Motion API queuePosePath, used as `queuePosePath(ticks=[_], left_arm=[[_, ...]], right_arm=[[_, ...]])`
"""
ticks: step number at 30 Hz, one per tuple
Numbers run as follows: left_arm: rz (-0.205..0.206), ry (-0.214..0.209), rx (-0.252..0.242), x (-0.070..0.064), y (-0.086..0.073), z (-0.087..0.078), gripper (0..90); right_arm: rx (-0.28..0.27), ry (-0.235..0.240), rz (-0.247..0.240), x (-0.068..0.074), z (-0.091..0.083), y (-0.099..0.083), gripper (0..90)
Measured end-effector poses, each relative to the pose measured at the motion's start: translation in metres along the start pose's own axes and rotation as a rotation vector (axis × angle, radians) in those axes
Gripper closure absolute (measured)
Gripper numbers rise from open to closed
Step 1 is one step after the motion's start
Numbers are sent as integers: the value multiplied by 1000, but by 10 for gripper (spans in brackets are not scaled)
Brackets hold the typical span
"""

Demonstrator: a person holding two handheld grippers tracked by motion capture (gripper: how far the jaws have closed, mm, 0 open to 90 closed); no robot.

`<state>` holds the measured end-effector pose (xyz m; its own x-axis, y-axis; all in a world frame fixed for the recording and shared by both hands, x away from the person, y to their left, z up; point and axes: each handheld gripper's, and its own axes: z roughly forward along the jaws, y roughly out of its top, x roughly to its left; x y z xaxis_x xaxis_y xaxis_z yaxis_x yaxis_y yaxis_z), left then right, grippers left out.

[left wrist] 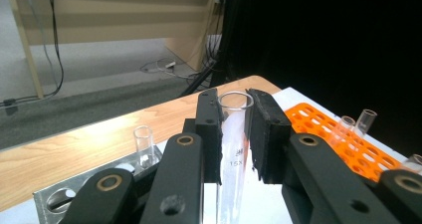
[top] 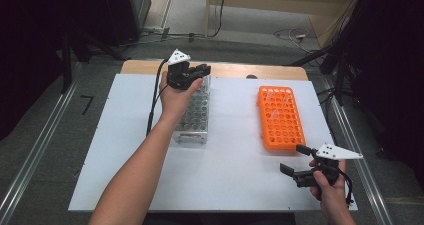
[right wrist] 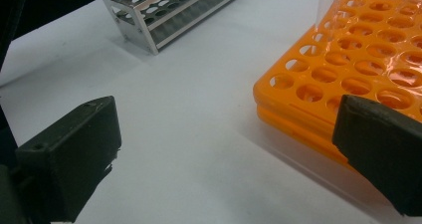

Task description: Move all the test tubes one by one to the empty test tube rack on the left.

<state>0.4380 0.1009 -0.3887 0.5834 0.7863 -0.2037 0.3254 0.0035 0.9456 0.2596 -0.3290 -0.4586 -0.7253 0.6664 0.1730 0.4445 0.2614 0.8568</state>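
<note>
Left tool (left wrist: 234, 134) grips a clear, upright, printed test tube (left wrist: 233, 149).

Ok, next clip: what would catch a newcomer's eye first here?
Probably the bright orange rack on the right half of the white table, with a few clear tubes standing in it. Next, the left gripper at the far end of the metal rack, its jaws shut on a clear test tube. The right gripper hangs open near the orange rack's near corner, holding nothing.
</note>
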Motion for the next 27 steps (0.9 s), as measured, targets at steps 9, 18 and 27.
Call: queuePosePath(ticks=[9,18,27], left_arm=[[3,30,10,9,-1,16,762],[-1,85,-3,19,-3,28,763],[-16,115,-26,26,-2,39,762]], right_arm=[[-2,-3,2,-1,0,0,0],[-2,-7,11,-2,0,-2,0],[-1,-8,16,-4,0,-3,0]])
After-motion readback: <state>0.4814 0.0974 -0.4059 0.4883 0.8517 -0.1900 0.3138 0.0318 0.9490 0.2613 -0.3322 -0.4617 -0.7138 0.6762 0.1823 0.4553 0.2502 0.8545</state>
